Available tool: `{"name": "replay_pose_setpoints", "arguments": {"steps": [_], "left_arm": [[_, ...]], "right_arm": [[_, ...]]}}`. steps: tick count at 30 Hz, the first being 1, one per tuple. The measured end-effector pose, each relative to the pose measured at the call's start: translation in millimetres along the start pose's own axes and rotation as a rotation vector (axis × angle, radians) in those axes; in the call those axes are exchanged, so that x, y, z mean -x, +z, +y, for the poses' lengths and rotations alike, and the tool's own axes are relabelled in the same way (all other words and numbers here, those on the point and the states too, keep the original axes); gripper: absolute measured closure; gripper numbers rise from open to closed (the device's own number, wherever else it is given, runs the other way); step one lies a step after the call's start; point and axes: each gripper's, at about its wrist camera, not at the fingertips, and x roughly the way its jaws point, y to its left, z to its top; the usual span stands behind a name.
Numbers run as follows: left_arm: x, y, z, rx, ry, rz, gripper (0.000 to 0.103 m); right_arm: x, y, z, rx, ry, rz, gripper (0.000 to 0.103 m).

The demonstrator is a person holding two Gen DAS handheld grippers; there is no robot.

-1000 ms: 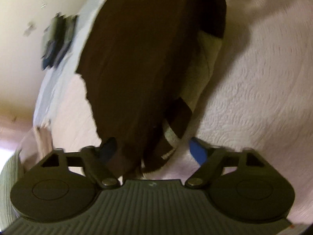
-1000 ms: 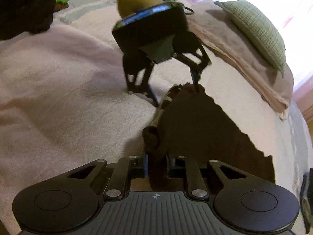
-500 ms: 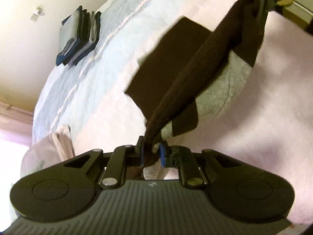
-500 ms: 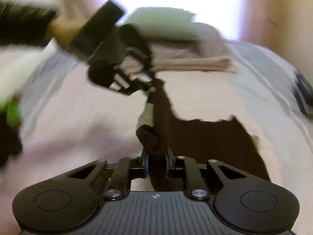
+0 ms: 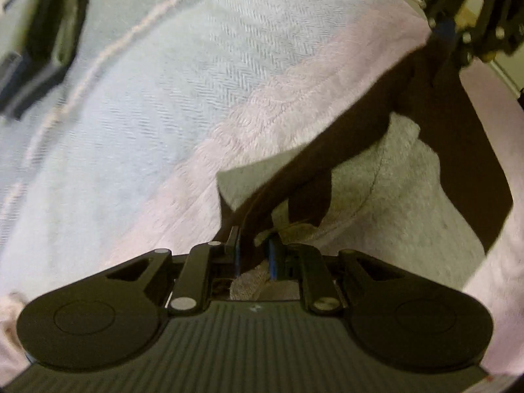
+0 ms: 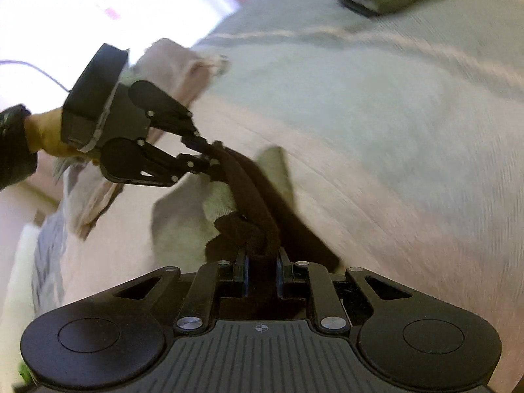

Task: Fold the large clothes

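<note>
Brown-and-grey garment (image 5: 376, 137) stretched over pink bedspread (image 5: 262, 98); clamped at lower centre by left gripper (image 5: 253, 255), likewise by right gripper (image 6: 261, 273).

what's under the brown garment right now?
Under the brown-and-grey garment, held by the left gripper and right gripper, lies the pink blanket. Whatever lies directly beneath its draped part is hidden.

Garment (image 5: 402, 177) hangs between both grippers above the bed (image 5: 183, 75); folded stack (image 5: 39, 36) beyond.
</note>
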Motion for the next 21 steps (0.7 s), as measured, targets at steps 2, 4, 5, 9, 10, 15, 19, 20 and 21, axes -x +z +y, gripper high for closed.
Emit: {"name": "replay_pose_setpoints", "arguments": {"steps": [2, 4, 5, 9, 10, 15, 19, 20, 21], "left_arm": [[-4.2, 3.2, 6.7, 0.018, -0.025, -0.016, 0.090], [-3.6, 2.9, 15.6, 0.061, -0.055, -0.038, 0.086], [-3.8, 2.7, 18.7, 0.078, -0.059, -0.044, 0.079], [8.9, -18.0, 42.4, 0.270, -0.036, -0.062, 0.067], [13.9, -25.8, 48.3, 0.325, -0.024, -0.072, 0.067], [26.1, -60.2, 55.7, 0.555, -0.033, -0.109, 0.067], [2.2, -59.6, 46.3, 0.616, -0.056, -0.104, 0.074], [-0.8, -59.0, 43.3, 0.625, -0.035, -0.100, 0.079], [-3.8, -57.8, 43.6, 0.639, -0.021, -0.111, 0.080]], "right_arm": [[1.6, -0.8, -13.9, -0.060, 0.008, -0.003, 0.092], [5.1, -6.2, -19.0, -0.083, 0.009, -0.003, 0.092], [5.3, -7.9, -20.8, -0.090, 0.008, 0.000, 0.092], [5.7, -6.6, -19.4, -0.116, 0.004, -0.004, 0.091], [6.8, -6.0, -17.4, -0.111, 0.003, -0.006, 0.089], [9.4, -4.7, -6.5, -0.109, -0.004, -0.027, 0.079], [3.3, -6.8, -13.3, -0.165, -0.043, -0.016, 0.093], [7.2, -5.0, -18.1, -0.201, -0.037, -0.032, 0.093], [11.4, -3.4, -19.3, -0.206, -0.039, -0.047, 0.094]]}}
